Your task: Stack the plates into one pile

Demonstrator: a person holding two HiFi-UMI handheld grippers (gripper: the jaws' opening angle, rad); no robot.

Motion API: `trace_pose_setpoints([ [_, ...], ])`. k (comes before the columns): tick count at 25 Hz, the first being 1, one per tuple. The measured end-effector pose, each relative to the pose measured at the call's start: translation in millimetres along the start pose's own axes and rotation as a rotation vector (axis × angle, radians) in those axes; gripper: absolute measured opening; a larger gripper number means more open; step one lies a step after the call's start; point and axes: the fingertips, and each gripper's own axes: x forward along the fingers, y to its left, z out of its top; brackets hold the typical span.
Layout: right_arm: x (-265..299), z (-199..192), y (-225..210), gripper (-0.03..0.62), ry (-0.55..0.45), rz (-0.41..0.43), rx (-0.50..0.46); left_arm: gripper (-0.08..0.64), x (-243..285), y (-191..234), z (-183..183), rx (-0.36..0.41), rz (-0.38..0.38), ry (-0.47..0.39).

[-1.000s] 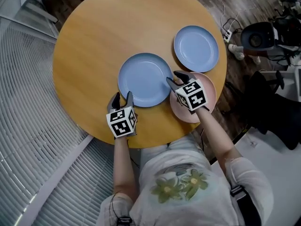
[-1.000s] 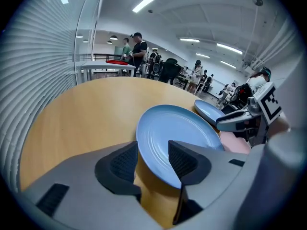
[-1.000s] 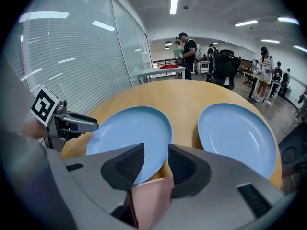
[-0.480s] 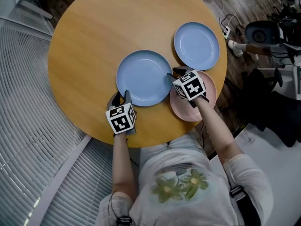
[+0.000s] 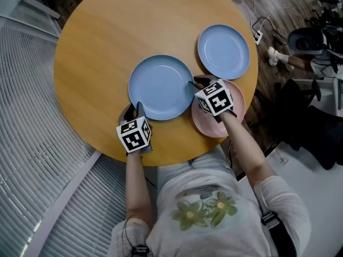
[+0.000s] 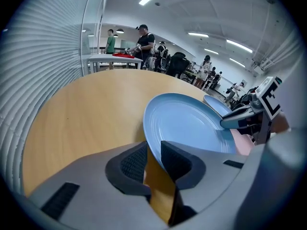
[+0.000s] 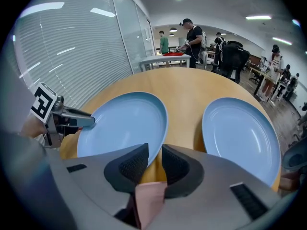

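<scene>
Light-blue round plate [image 5: 161, 87], the largest of three, lies flat near the middle of the round wooden bench [image 5: 96, 47], with a pair of tongs at each side of its near half. The left tongs [image 5: 134, 110] straddle its lower-left rim, one jaw over the plate's inside and the other outside over the wood. These jaws have just been closing and stand narrowly apart, with a sliver of bench showing between the rim and the outer pad. The right tongs [image 5: 196, 81] straddle the right rim the same way. Their jaws have likewise just been closing and are not quite pinched, with wood and pink showing in the gap. Beneath the right tongs lies a pink round plate [image 5: 239, 101], just beside the large plate. A smaller light-blue round plate [image 5: 223, 51] sits farther back, near the bench's right edge and apart from the large one.
</scene>
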Motion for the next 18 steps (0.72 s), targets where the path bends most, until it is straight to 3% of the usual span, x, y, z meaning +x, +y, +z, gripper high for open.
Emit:
trace_pose_setpoints([
  [10,-52.0,32.8,14.7,0.109,-0.059,0.036,-0.077,0.101,-61.8,-14.1,26.5,-0.023,0.053,-0.084],
  [18,-144.3,2.8,22.7,0.107,-0.119,0.06,-0.096,0.101,-138.1,-74.7,6.8,-0.009,0.086,-0.139],
])
